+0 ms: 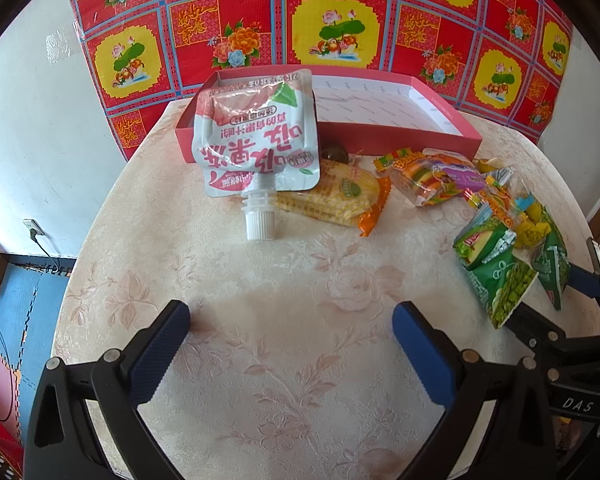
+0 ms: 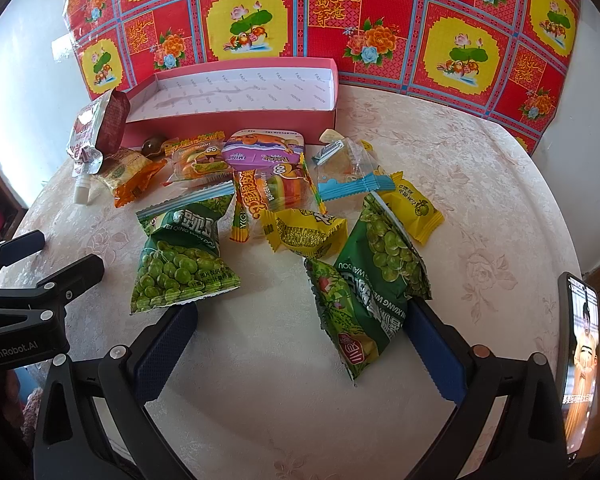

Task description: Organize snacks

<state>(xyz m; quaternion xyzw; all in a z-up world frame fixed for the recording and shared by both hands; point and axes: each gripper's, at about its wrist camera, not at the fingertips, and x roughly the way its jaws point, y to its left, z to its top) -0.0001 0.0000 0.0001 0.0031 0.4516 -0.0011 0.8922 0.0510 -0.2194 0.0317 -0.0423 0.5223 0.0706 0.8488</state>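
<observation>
My left gripper is open low over bare tablecloth, holding nothing. Ahead of it a pink-and-white jelly pouch leans upside down against the front wall of a red open box, its white cap on the table. A yellow corn snack packet lies beside the cap. My right gripper is open too. A green pea packet lies by its left finger, and two more green packets lie against its right finger. Yellow packets, burger gummies and a purple mint pack lie beyond.
The round table has a pale floral cloth, with a red patterned sheet hanging behind it. A phone stands at the right edge. The left gripper shows at far left. A small brown round sweet sits by the box.
</observation>
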